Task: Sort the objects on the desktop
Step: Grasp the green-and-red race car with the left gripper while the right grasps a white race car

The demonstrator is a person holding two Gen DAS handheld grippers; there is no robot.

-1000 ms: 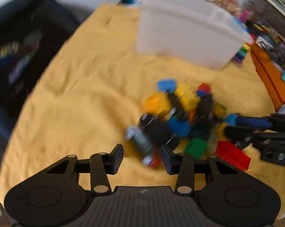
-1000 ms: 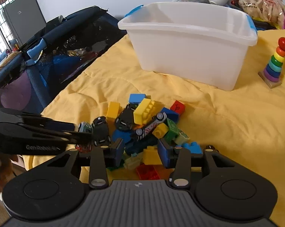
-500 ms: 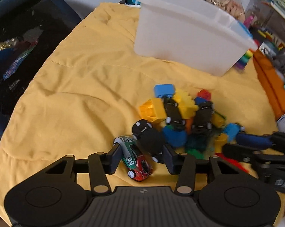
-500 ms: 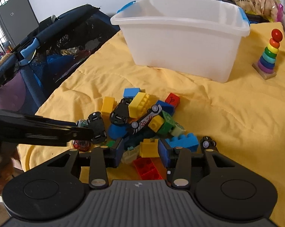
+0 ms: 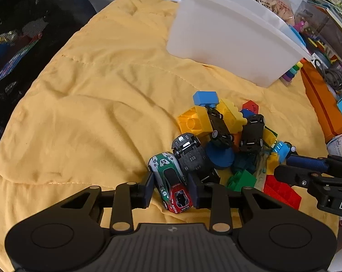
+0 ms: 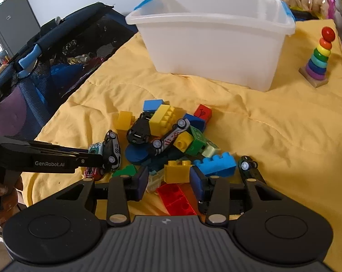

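1. The left gripper (image 5: 171,189) has its jaws spread to either side of the green, white and red toy car (image 5: 169,182), numbered 59. There is a little gap on each side, so it straddles the car without clamping it. The right gripper (image 6: 168,182) is also spread, its pads flanking a yellow brick (image 6: 177,171) that stands just ahead of them, with a clear red brick (image 6: 177,198) lying below between them.
2. Against half a second ago, the left gripper has moved forward so the car sits deeper between its pads. The right one has pushed nearer the pile, and the yellow brick now stands squarely in its opening.
3. The toys form one heap on a rumpled yellow quilt (image 5: 91,104): an overturned black toy car (image 5: 191,156) touches car 59, and beyond it lie a yellow block (image 5: 192,121), a light-blue block (image 5: 204,98) and a green brick (image 5: 241,180).
4. Behind the heap, well apart from it, stands an open white plastic bin (image 6: 216,43). A rainbow ring stacker (image 6: 318,61) stands upright to its right.
5. A dark mesh playpen (image 6: 57,52) borders the quilt on the left, and a white wall rises behind.
6. In the right wrist view the left gripper reaches in low from the left, nearly level, with dark fingers of a hand (image 6: 7,195) wrapped round its handle.
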